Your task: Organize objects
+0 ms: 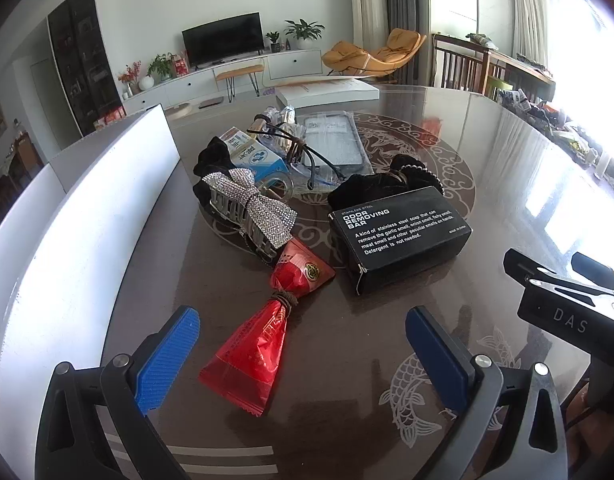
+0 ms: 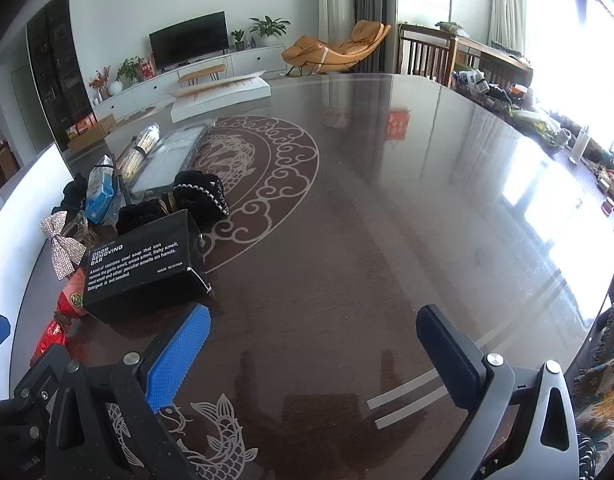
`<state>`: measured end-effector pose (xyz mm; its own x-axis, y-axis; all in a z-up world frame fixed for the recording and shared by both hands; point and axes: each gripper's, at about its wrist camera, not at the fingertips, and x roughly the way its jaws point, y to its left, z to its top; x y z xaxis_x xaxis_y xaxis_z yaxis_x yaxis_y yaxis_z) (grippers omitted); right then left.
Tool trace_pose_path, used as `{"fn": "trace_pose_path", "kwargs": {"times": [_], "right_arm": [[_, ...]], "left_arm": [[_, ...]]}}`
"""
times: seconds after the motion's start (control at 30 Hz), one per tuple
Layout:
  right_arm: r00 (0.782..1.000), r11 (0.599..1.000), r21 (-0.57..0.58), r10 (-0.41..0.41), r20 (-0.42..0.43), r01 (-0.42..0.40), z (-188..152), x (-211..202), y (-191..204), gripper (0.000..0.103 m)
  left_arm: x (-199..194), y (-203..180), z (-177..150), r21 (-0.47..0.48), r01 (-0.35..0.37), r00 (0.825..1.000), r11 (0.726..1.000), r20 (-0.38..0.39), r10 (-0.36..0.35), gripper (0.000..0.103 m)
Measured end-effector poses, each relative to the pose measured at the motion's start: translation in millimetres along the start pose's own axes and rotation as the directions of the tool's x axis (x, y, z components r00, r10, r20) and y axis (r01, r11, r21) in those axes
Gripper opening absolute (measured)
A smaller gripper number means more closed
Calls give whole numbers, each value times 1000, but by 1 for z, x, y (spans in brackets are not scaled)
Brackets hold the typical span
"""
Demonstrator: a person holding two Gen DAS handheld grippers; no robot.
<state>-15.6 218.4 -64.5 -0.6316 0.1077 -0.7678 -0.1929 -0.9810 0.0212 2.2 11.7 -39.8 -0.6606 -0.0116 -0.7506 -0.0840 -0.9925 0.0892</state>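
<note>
A pile of small objects lies on a dark glossy table (image 1: 487,184). A red foil packet (image 1: 263,332) tied at its middle lies between the fingers of my open left gripper (image 1: 303,354), untouched. Beyond it are a rhinestone bow hair clip (image 1: 251,208), a black "Odor Removing Bar" box (image 1: 403,240), black scrunchies (image 1: 387,184), a blue-white carton (image 1: 255,156), glasses (image 1: 307,156) and a clear packet (image 1: 335,140). My right gripper (image 2: 311,354) is open and empty over bare table, just right of the black box (image 2: 143,264).
A white box wall (image 1: 79,248) stands along the table's left side. A flat white box (image 1: 327,90) lies at the far edge. Clutter lines the right side (image 2: 547,124). The right gripper's body (image 1: 567,308) shows in the left wrist view.
</note>
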Motion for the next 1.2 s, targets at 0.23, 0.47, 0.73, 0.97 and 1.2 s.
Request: {"fn": "trace_pose_path", "kwargs": {"times": [0.23,0.47,0.73,0.97,1.2], "right_arm": [[998,999,-31,-10,-60,8,-4,13,5,103],[994,999,-32,-12,-107,9,-5,21,6,103],[990,999,-39,-8,-143,2,-6,28,8,103],[989,999,-43,-12,-146,6,-6,29,8,103],[989,999,-43,-12,-146,6,-6,29,8,103]], "left_arm": [[2,-1,-3,2,4,1000,1000,-10,-4,103],[2,-4,-4,9,11,1000,1000,-17,-11,103],[3,-5,-3,12,15,1000,1000,-24,-15,103],[5,-5,-3,9,16,1000,1000,-26,-16,103],[7,-6,-4,11,18,999,1000,-33,-17,103]]}}
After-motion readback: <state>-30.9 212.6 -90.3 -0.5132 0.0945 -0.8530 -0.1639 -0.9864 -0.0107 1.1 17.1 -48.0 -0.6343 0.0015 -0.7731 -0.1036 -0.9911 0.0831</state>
